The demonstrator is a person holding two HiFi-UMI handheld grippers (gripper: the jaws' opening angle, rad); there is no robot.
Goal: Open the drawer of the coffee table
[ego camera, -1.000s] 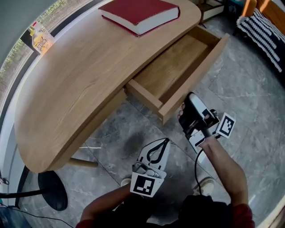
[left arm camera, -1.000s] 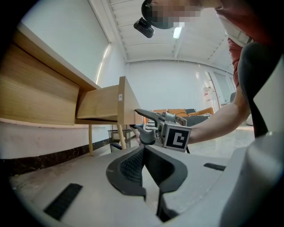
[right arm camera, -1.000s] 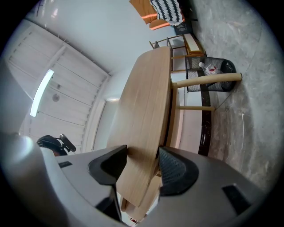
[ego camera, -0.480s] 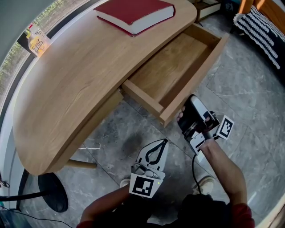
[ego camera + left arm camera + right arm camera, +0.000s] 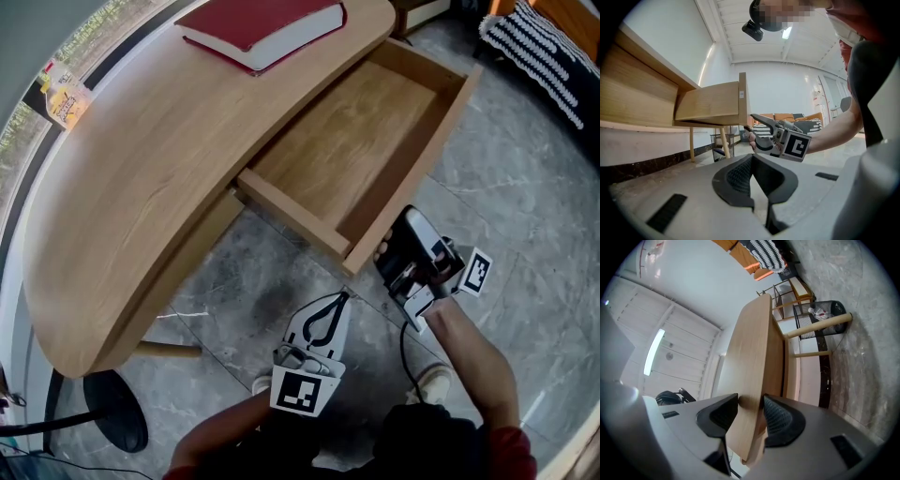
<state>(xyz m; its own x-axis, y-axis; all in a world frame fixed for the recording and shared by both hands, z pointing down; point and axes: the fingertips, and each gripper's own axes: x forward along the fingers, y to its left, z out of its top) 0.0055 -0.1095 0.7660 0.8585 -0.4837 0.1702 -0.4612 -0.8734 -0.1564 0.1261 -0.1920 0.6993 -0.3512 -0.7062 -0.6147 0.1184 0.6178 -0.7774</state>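
Note:
The curved wooden coffee table (image 5: 159, 159) has its drawer (image 5: 347, 150) pulled well out, and the drawer is empty. My right gripper (image 5: 382, 248) is at the near end of the drawer front (image 5: 417, 155). In the right gripper view the panel (image 5: 752, 357) stands between the jaws of the right gripper (image 5: 750, 406); both pads touch it and the jaws are closing. My left gripper (image 5: 345, 298) hangs low over the floor beside the drawer, shut with nothing in it. The left gripper view shows the left gripper (image 5: 752, 158), the drawer (image 5: 712, 105) from the side and the right gripper (image 5: 749, 126).
A red book (image 5: 258, 23) lies on the far end of the table top. A striped cushion (image 5: 539, 52) is at the upper right and a black round base (image 5: 117, 422) at the lower left. A wire wastebasket (image 5: 827, 310) stands under the table. My shoe (image 5: 431, 380) is on the marble floor.
The drawer has slid further out of the table, with my right gripper moving along at its front. The left gripper has stayed where it was.

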